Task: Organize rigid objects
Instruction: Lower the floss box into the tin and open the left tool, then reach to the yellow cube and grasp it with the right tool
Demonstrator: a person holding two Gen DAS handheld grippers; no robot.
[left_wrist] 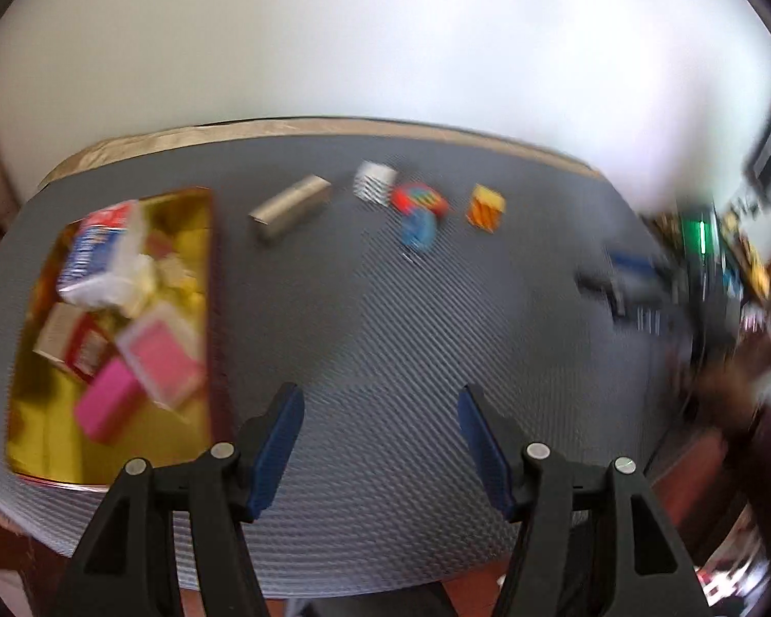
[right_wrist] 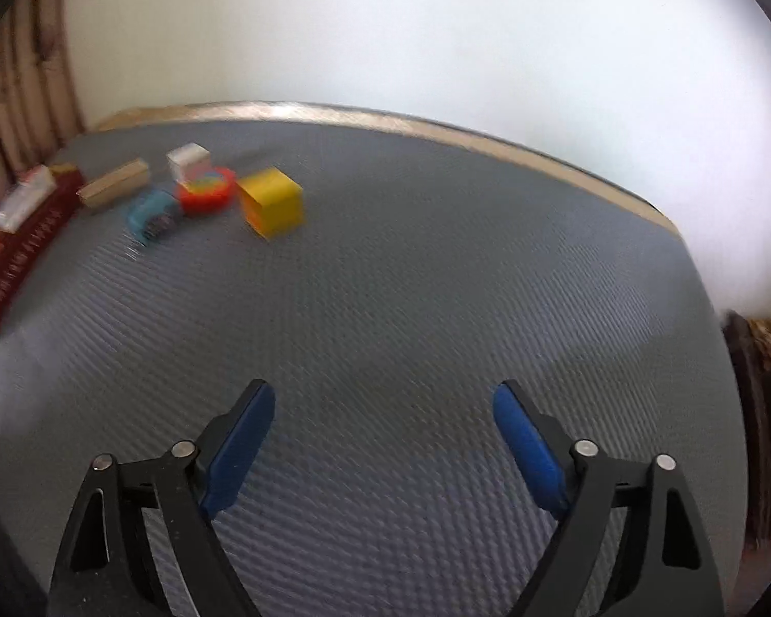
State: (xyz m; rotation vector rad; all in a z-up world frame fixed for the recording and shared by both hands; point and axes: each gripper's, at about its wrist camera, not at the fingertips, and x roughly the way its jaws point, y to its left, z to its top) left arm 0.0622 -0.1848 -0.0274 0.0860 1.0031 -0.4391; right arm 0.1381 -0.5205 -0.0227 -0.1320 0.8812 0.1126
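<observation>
A gold-lined tin (left_wrist: 195, 205) at the left holds several small boxes, among them a pink one (left_wrist: 109, 406) and a blue and white pack (left_wrist: 100, 252). Loose on the grey mat (left_wrist: 385, 319) lie a tan block (left_wrist: 290, 205), a white patterned box (left_wrist: 375, 182), a red round toy (left_wrist: 419, 198), a blue object (left_wrist: 419, 229) and a yellow cube (left_wrist: 485, 208). My left gripper (left_wrist: 380, 396) hangs open over bare mat, empty. The right gripper (right_wrist: 384, 396) is open and empty too, well short of the yellow cube (right_wrist: 272, 200), red toy (right_wrist: 205, 190) and tan block (right_wrist: 113, 187).
The tin's dark red side (right_wrist: 20, 257) shows at the left in the right wrist view. The other gripper (left_wrist: 627, 283), blurred, sits at the right in the left wrist view. A tan table edge (right_wrist: 437, 126) borders the mat before a white wall. Cluttered shelves (left_wrist: 745, 257) stand far right.
</observation>
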